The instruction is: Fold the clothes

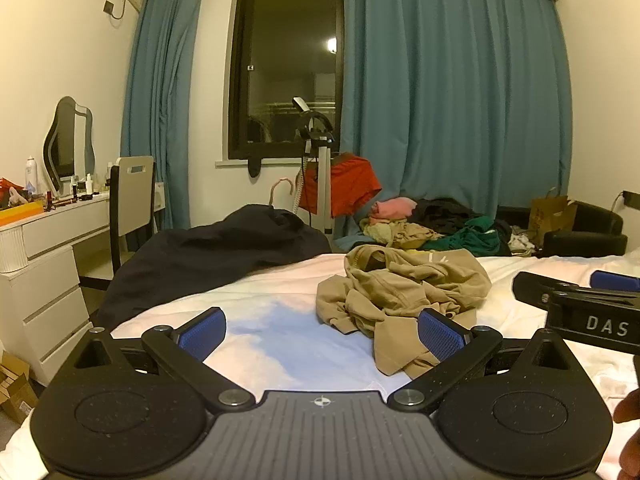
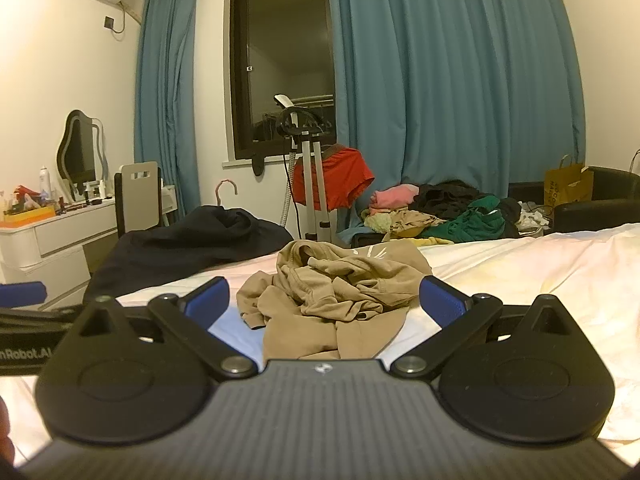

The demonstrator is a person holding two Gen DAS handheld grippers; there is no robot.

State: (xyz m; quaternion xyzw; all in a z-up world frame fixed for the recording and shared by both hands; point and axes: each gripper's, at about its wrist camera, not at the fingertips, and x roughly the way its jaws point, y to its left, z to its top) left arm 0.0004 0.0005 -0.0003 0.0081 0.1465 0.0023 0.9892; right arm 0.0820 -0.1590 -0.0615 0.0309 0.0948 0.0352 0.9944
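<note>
A tan garment [image 1: 400, 300] is shown lying crumpled in a loose heap on the bed [image 1: 256, 320], with no flat panel or crease line to be made out; folding of this piece is judged to be outstanding in full. A dark garment [image 1: 216, 252] is spread at the far left corner of the bed, its shape too unclear for folded or unfolded to be told. Beyond the bed's far edge a mixed pile of clothes [image 1: 436, 224] in pink, yellow, green and black is seen unfolded, and a red garment [image 1: 344, 188] hangs from a stand; whether these belong to the task cannot be told. No folded stack is visible.

The left gripper [image 1: 320, 330] is held with its jaws spread wide and nothing between them, the tan heap lying just ahead and to its right. The right gripper [image 2: 322, 300] is likewise spread wide and empty, the heap directly in front.

Legible writing: "DAS" on the right gripper's body in the left view; "nRobot.AI", cut off at the frame edge, on the left gripper's body in the right view. Print on a brown paper bag [image 2: 568, 184] is too small to be read.
</note>
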